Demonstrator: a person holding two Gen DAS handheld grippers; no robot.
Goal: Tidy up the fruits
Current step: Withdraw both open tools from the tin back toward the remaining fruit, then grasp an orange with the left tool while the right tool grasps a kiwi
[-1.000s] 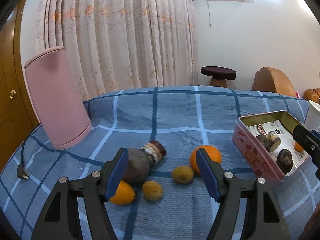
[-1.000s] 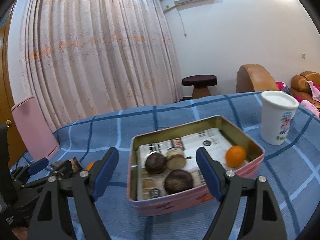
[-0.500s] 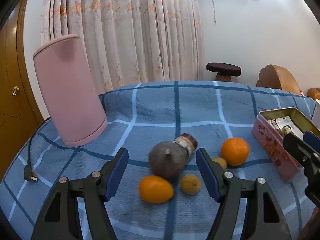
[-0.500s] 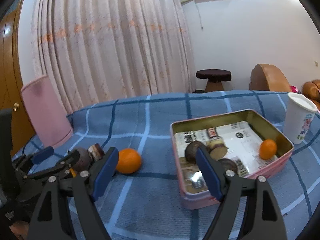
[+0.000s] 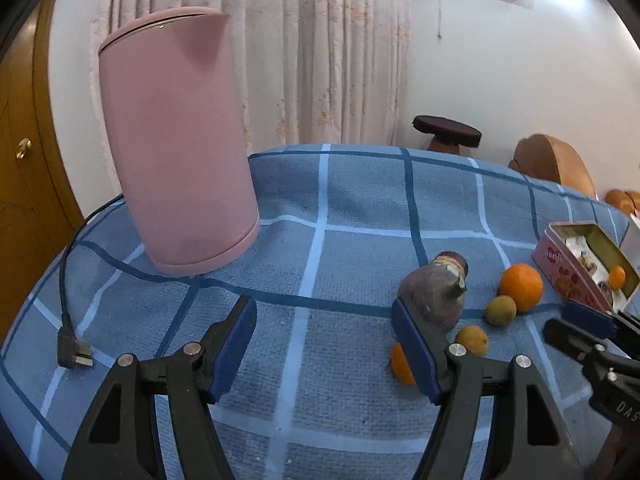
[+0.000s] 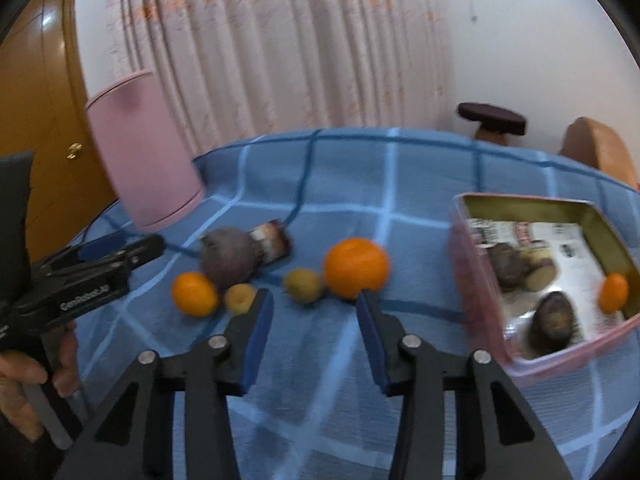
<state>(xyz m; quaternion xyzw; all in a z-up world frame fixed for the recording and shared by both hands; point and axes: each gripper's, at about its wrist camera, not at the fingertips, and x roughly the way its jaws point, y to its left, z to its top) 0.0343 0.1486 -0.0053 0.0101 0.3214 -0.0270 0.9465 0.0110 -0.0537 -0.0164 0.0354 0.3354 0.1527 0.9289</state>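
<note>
Loose fruits lie on the blue checked cloth: a large orange [image 6: 356, 268], a small orange [image 6: 195, 294], two small yellow-green fruits [image 6: 303, 285] [image 6: 239, 298], a dark purple fruit [image 6: 228, 260] and a cut piece [image 6: 274, 240]. My right gripper [image 6: 314, 308] hovers just short of the nearer yellow-green fruit, its jaws closing with nothing between them. My left gripper [image 5: 324, 320] stands open over bare cloth, left of the purple fruit [image 5: 434, 296]; its right finger partly hides the small orange [image 5: 398, 364]. The pink tin [image 6: 560, 364] at the right holds dark fruits and a small orange [image 6: 613, 293].
A tall pink kettle [image 5: 176, 140] stands at the back left, its black cord and plug [image 5: 74, 354] trailing down the table's left side. A hand [image 6: 24, 372] holds the left gripper at the left edge of the right wrist view. Curtains, a stool and chairs stand behind.
Both grippers swung left: the right view went from over the tin to the loose fruits, and its jaws narrowed. The left gripper passed the fruits, which now lie to its right.
</note>
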